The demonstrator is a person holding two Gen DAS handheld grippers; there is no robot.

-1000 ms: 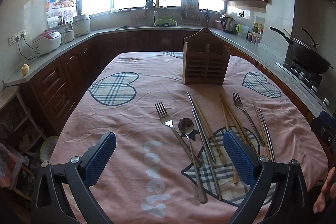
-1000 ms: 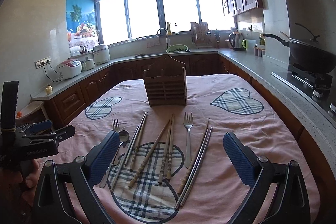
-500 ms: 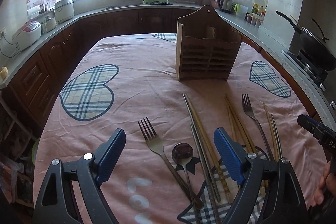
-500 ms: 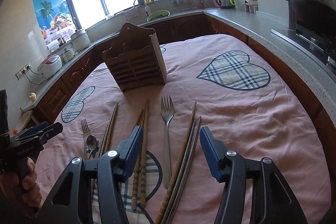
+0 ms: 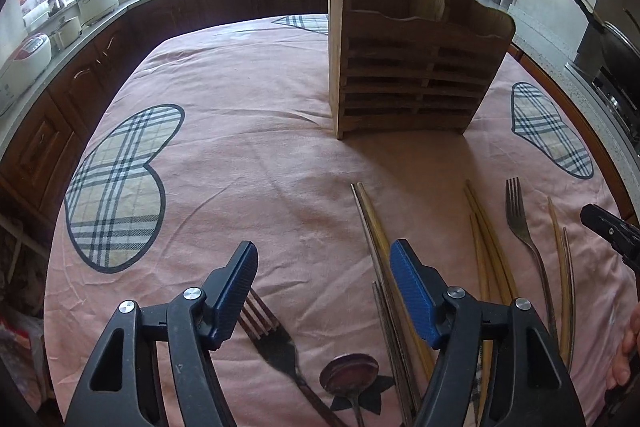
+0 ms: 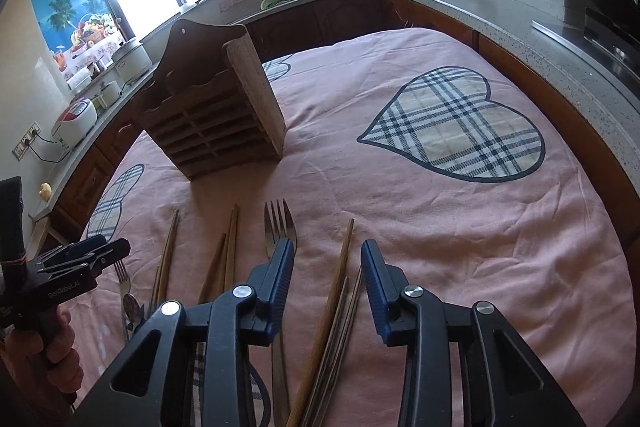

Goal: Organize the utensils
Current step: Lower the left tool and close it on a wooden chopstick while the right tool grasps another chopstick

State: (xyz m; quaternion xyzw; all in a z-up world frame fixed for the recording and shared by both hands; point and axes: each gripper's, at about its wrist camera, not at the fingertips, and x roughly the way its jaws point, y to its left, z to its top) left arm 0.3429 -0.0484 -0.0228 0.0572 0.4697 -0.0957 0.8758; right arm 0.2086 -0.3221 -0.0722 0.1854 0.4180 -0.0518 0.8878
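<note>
**Both tongs closing over the laid-out utensils**

Kitchen; counter under pink cloth, wooden holder upright beyond the utensil row. Left tongs: half-wide, closing, empty, above a fork and spoon. Right tongs: narrow, closing, straddling chopsticks, pads not touching. Advice: centre on one pair and lower before pinching. Open cloth lies to the right; neighbouring fork crowds the left pad.

right gripper | jaws closing over chopsticks, seemingly untouched | fork beside
</note>
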